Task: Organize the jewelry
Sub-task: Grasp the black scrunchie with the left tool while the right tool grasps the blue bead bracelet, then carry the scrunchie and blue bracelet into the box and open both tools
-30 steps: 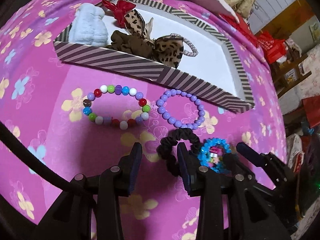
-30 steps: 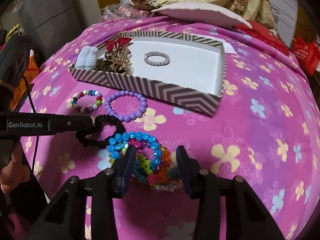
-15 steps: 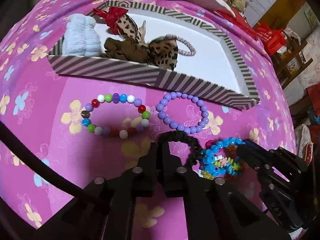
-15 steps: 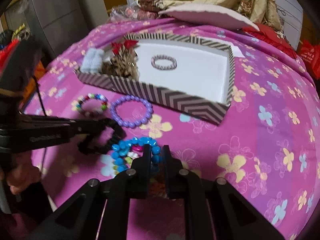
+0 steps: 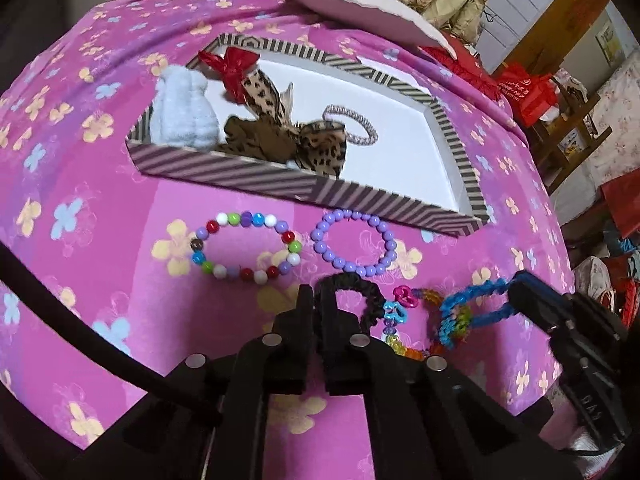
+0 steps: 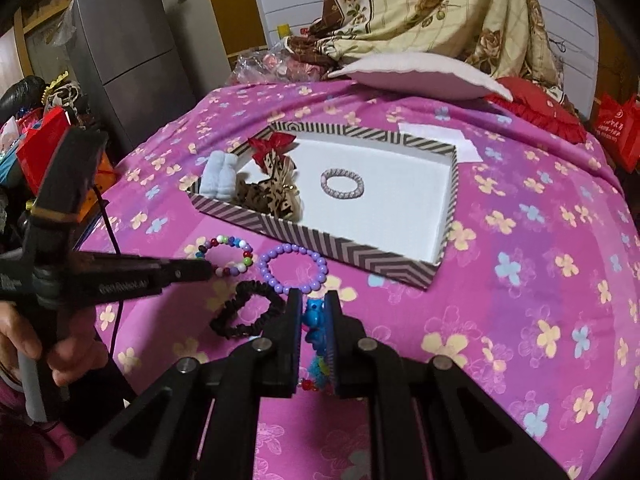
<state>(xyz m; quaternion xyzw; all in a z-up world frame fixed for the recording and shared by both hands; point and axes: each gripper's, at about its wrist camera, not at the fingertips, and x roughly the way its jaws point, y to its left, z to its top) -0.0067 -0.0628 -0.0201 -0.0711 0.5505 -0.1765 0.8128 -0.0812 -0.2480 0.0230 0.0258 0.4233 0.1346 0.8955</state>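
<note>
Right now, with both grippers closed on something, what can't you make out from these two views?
- Left gripper jaws are opening on the black scrunchie; its fingers hide the contact in the left wrist view.
- Blue bracelet cluster: the right gripper covers most of it in the right wrist view.
- Striped box: its front wall and the leopard bows hide the near floor.

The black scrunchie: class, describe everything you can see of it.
The black scrunchie is a ruffled loop of dark fabric, pulled into a bent, roughly heart-shaped outline. It lies on the pink flowered cloth, just in front of the purple bead bracelet. The left gripper has its fingers around one edge of it, and they are opening slightly.
</note>
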